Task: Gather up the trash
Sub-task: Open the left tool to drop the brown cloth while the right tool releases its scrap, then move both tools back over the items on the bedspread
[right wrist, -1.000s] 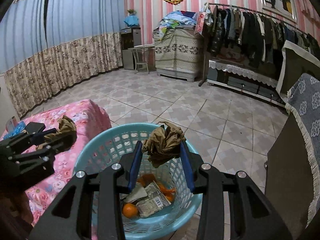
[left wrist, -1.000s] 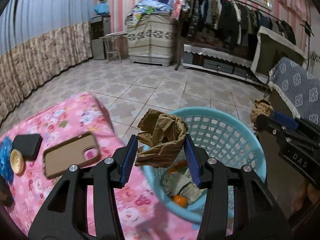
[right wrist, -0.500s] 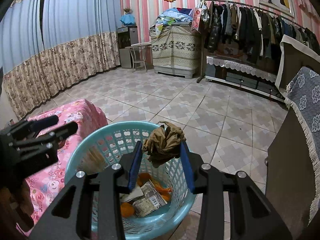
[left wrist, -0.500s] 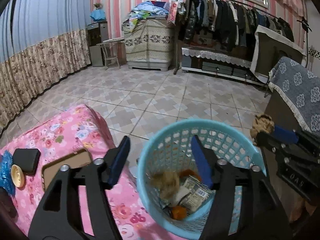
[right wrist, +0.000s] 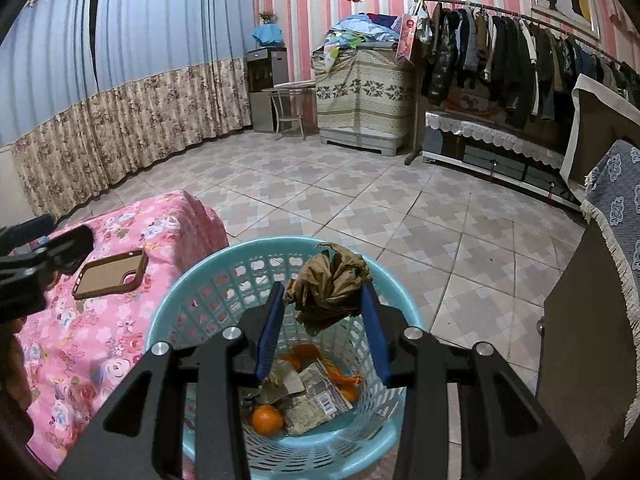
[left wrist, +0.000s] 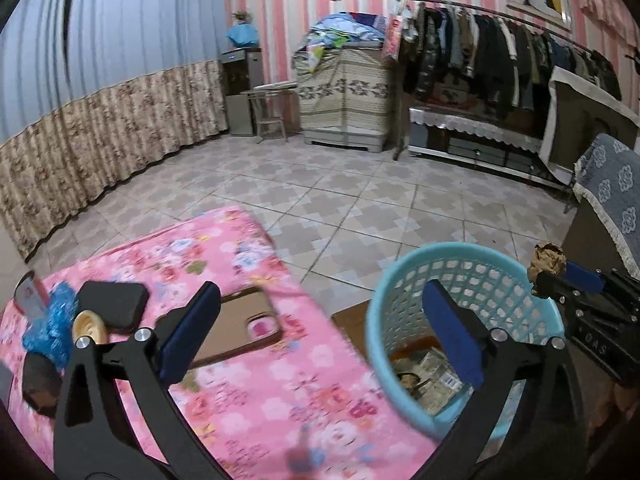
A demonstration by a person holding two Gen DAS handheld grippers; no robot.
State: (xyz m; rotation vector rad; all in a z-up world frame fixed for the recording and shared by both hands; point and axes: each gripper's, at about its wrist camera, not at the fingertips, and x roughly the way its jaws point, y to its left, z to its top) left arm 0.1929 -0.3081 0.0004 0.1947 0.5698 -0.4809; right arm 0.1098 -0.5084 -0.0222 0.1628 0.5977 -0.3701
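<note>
A light blue mesh basket [right wrist: 172, 312] stands on the floor beside the pink floral table [right wrist: 100, 340]. It holds wrappers, orange peel and an orange [right wrist: 267, 420]. My right gripper [right wrist: 323, 316] is shut on a crumpled brown paper wad [right wrist: 328, 288] and holds it above the basket's opening. The wad also shows in the left wrist view [left wrist: 547, 260], above the basket's [left wrist: 400, 280] far right rim. My left gripper [left wrist: 320, 332] is wide open and empty, over the table's edge [left wrist: 304, 400] next to the basket.
On the table lie a brown phone case [left wrist: 236, 328], a black wallet [left wrist: 114, 310], a round lid [left wrist: 90, 326], a crumpled blue wrapper [left wrist: 50, 330] and a dark object [left wrist: 38, 380]. A dark cabinet [right wrist: 588, 320] with a blue cloth stands right of the basket. Tiled floor lies beyond.
My left gripper opened and dropped its brown paper wad into the basket, then swung left over the table. My right gripper still holds its wad over the basket.
</note>
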